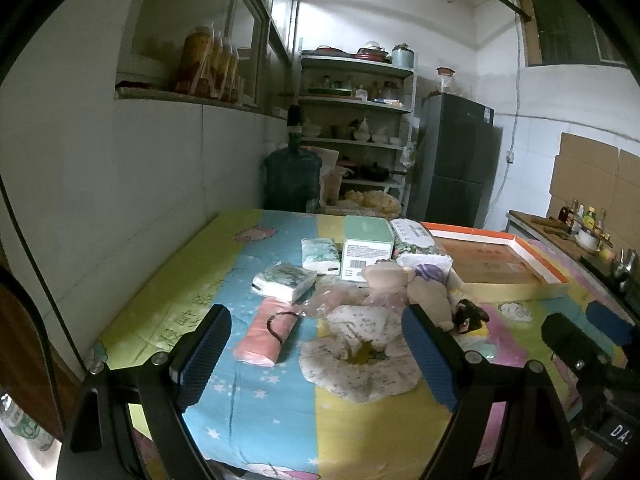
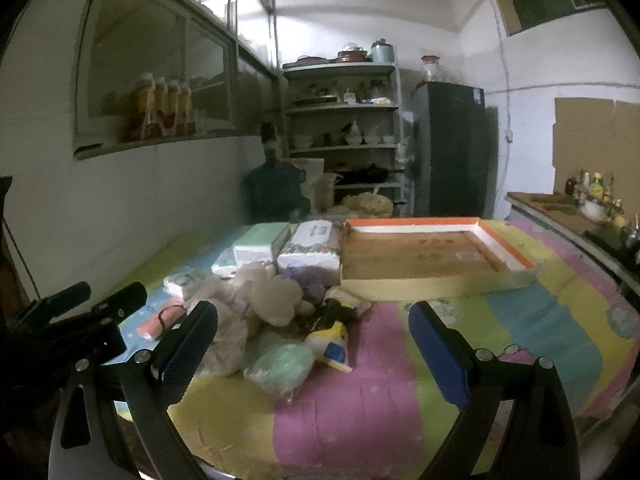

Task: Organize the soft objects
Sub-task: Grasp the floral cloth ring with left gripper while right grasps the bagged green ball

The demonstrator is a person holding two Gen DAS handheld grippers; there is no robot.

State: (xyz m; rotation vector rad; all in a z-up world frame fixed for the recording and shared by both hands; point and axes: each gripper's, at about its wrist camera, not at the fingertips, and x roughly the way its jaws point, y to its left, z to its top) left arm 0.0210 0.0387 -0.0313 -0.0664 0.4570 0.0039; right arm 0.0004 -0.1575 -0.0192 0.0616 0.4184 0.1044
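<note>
A heap of soft things lies mid-table: a floral cloth bundle (image 1: pixel 360 356), a beige plush toy (image 1: pixel 404 284), a pink rolled towel (image 1: pixel 268 332) with a dark hair band, a green bagged item (image 2: pixel 284 364) and a yellow-white pack (image 2: pixel 332 344). Tissue packs (image 1: pixel 284 280) lie behind. A flat orange-rimmed cardboard box (image 2: pixel 424 252) sits at the right. My left gripper (image 1: pixel 316 356) is open, hovering in front of the floral cloth. My right gripper (image 2: pixel 316 352) is open, near the green bag, touching nothing.
A green carton (image 1: pixel 366 248) and a floral tissue pack (image 1: pixel 416 240) stand at the table's back. The table wears a colourful patchwork cloth (image 2: pixel 360 420). A white wall runs along the left. A water jug, shelves and a fridge stand behind.
</note>
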